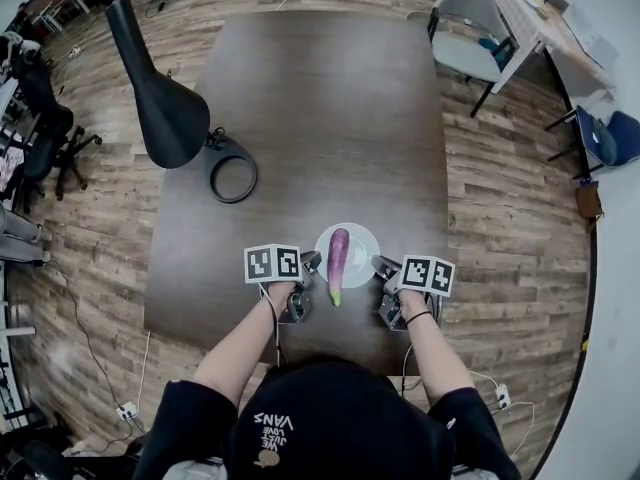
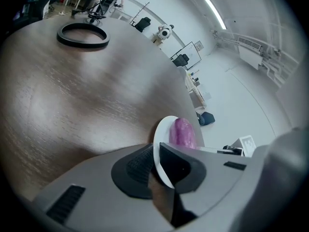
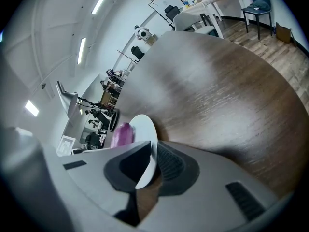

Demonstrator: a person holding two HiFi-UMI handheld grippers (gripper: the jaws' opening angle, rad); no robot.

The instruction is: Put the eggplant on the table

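Now the white plate [image 1: 360,238] holds the eggplant [image 1: 338,256]; left gripper [image 1: 309,264] and right gripper [image 1: 384,266] each clamp its rim. A black ring [image 1: 232,177] lies far left.

Eggplant [image 1: 338,260] lying on plate [image 1: 362,240] nr near edge of table [image 1: 330,108]; L gripper [image 1: 308,267], R gripper [image 1: 382,266] flanking plate; ring [image 1: 232,179] sitting behind-left.

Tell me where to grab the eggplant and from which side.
Grip the eggplant across its middle, from above, jaws on its left and right flanks. It lies flat on the plate, pointing away from the person. The left gripper and right gripper are shut on the plate's rim, so one must release first.
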